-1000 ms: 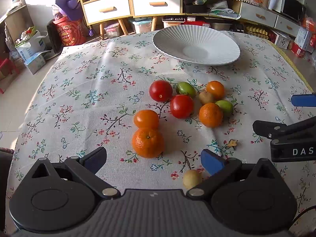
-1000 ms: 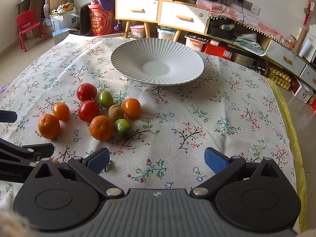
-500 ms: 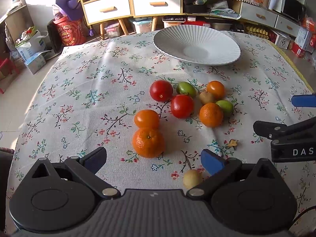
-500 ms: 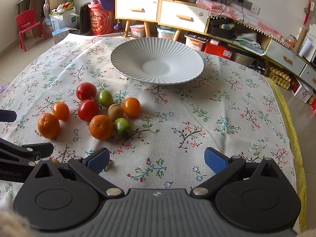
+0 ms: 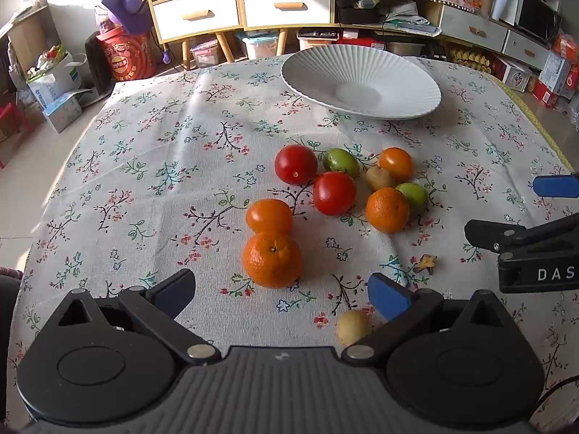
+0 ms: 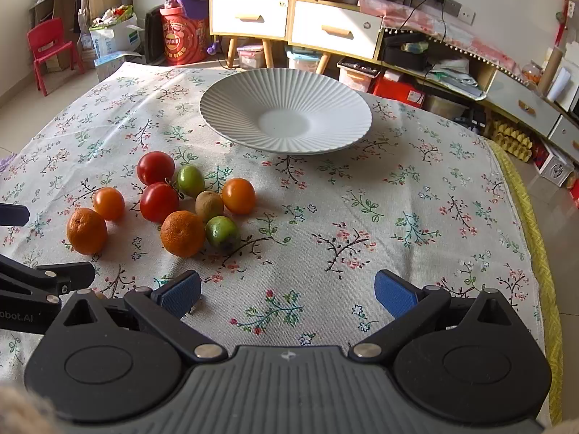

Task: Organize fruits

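Several fruits lie in a cluster on the floral tablecloth: two red tomatoes [image 5: 296, 164], oranges [image 5: 272, 259], two green fruits [image 5: 341, 162] and a brown kiwi [image 5: 378, 178]. The cluster also shows in the right wrist view [image 6: 182, 233]. A small yellowish fruit [image 5: 353, 326] lies by my left gripper's right finger. A white ribbed plate [image 5: 394, 72] stands empty at the back; it also shows in the right wrist view [image 6: 235, 108]. My left gripper [image 5: 282, 291] is open and empty, just short of the nearest orange. My right gripper [image 6: 287, 291] is open and empty, right of the cluster.
The right gripper's body [image 5: 524, 249] shows at the right edge of the left wrist view. A small dried leaf scrap [image 5: 426, 263] lies on the cloth. Cabinets with drawers [image 6: 289, 21] and floor clutter stand beyond the table's far edge.
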Action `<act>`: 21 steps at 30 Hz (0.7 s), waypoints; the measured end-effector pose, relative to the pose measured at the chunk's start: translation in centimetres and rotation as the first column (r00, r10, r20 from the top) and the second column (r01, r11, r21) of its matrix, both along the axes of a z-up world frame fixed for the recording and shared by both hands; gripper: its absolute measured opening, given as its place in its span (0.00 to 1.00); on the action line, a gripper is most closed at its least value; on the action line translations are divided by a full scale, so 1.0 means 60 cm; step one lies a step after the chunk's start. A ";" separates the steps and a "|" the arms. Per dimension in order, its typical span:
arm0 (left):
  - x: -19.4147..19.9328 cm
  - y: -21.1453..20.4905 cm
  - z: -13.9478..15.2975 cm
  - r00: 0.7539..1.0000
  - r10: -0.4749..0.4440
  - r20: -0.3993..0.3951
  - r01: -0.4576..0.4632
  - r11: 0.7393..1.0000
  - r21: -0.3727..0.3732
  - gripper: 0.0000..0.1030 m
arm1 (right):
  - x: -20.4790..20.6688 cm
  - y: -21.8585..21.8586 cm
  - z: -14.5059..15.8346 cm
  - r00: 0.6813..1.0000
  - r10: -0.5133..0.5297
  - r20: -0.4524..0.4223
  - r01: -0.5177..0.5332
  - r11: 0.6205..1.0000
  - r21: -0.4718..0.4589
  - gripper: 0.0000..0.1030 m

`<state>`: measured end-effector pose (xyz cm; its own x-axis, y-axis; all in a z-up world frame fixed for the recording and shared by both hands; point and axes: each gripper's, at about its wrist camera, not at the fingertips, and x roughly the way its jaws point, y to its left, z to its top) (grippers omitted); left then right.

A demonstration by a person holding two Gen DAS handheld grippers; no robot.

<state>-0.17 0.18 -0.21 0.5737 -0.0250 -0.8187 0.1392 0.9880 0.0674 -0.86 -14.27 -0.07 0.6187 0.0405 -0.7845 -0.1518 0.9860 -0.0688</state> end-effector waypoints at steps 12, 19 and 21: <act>0.000 0.002 -0.002 1.000 -0.001 0.008 0.001 1.000 0.000 0.95 | 0.001 -0.001 -0.001 1.000 -0.001 -0.002 0.001 1.000 0.002 0.99; -0.005 0.015 -0.005 0.998 -0.045 0.053 0.046 0.999 -0.014 0.95 | 0.003 -0.006 -0.007 1.000 0.015 0.002 -0.015 0.998 0.067 1.00; -0.003 0.025 -0.009 0.997 -0.058 0.049 0.059 0.998 -0.035 0.95 | 0.004 -0.009 -0.011 1.000 0.019 -0.005 -0.018 0.994 0.104 0.99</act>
<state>-0.36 1.66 -0.76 0.6092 -0.0888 -0.7880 0.1943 0.9801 0.0398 -0.61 -14.84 -0.73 0.6124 0.1338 -0.7792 -0.1703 0.9848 0.0353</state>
